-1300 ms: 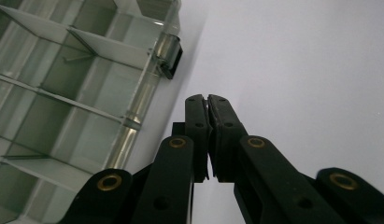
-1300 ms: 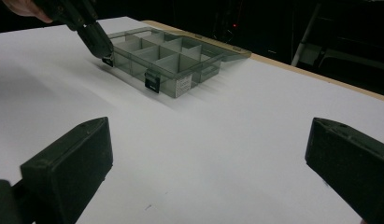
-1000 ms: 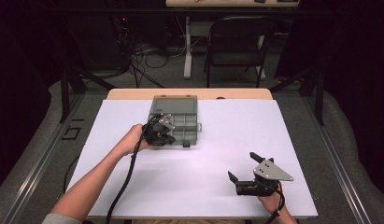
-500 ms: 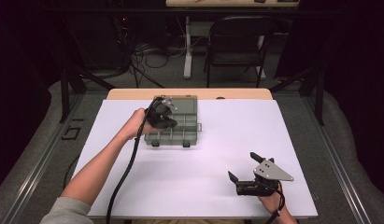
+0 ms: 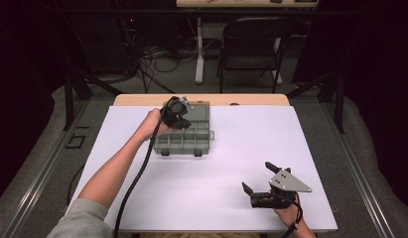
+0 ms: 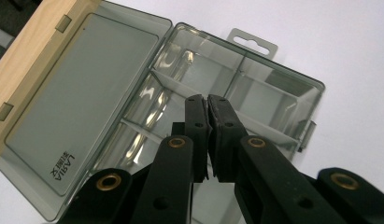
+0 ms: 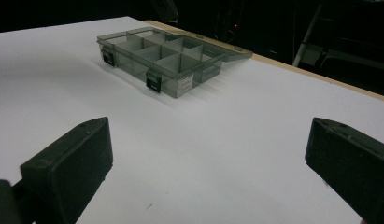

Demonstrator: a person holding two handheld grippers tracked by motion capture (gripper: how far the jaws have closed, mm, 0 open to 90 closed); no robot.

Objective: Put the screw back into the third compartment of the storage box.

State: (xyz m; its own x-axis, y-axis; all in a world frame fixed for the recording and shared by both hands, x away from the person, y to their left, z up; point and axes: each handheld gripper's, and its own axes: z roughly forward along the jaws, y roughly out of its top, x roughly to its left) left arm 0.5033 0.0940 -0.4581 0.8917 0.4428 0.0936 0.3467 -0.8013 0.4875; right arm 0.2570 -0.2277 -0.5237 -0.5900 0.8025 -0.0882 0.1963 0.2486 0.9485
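Since a second ago your left claw (image 5: 177,113), jaws together on nothing, has lifted the box (image 5: 189,135) lid open near the worktop's (image 5: 231,188) far edge, exposing empty compartments, while your right claw (image 5: 265,181) rests apart, idle.

**Grey, black, white and wood**

The compartment box (image 5: 186,135) is seen in translucent smoky grey, with black latches. The left gripper (image 6: 208,105) is finished in black, with brass-coloured rivets. The table (image 5: 216,188) is covered in white, edged in pale wood.
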